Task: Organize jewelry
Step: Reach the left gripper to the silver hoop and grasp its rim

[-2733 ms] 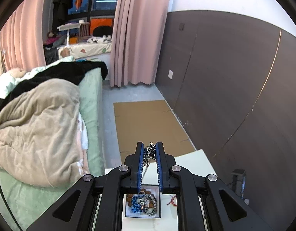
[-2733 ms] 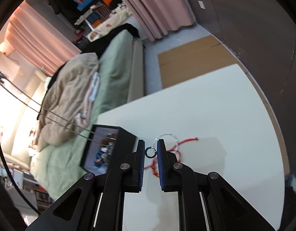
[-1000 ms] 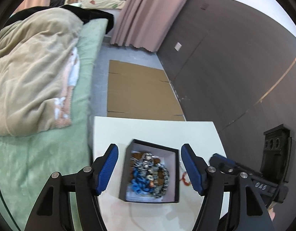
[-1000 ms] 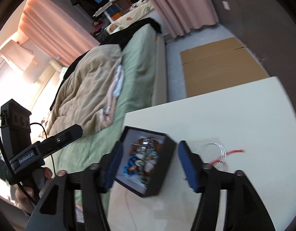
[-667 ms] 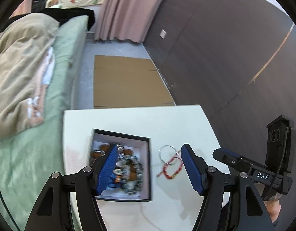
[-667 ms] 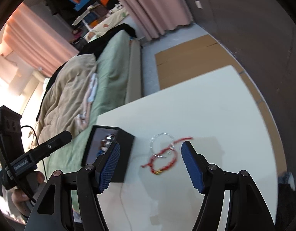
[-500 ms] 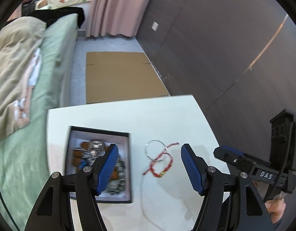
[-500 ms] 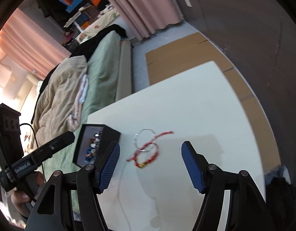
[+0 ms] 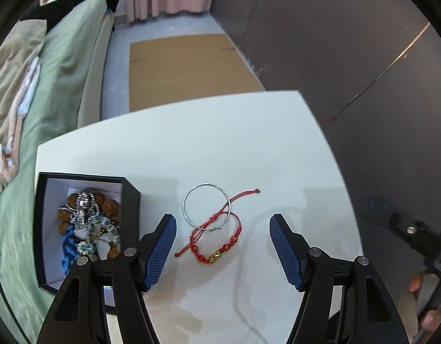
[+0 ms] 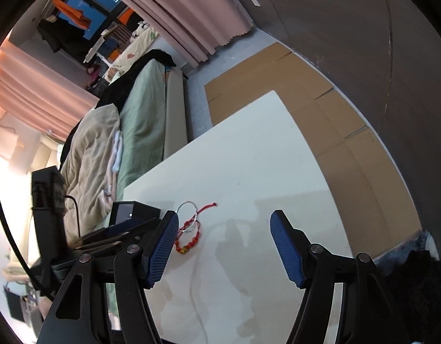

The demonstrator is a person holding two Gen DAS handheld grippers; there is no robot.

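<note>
The left hand-held gripper (image 9: 222,246) hangs above the white desk (image 9: 249,143) with its two blue fingers (image 9: 160,250) wide apart and nothing between them. Right under the gap lie two loose pieces of jewelry. One is a thin silver bangle (image 9: 206,207), lying flat. The other is a red string bracelet (image 9: 217,242) with red beads and a small gold bead (its string tails cross over the near side of the bangle, so the two touch). To the left of them, close by, sits a black box (image 9: 128,197) with a white inside. It holds a pile of jewelry (image 9: 87,226): brown beads, silver bits and something blue, all mixed up. The right hand-held gripper (image 10: 222,248) is also spread wide and grips nothing. In its view the silver bangle (image 10: 187,209) and the red string bracelet (image 10: 190,239) lie on the desk (image 10: 263,157) just by its left finger, and the black box (image 10: 134,212) is a little farther left. The left gripper's black body partly hides the box there. Past the desk there is a bed (image 9: 68,57) with a green sheet and a tan blanket, a flat piece of cardboard (image 9: 186,68) on the floor, pink curtains (image 10: 197,8) and a dark wall (image 9: 335,43).
</note>
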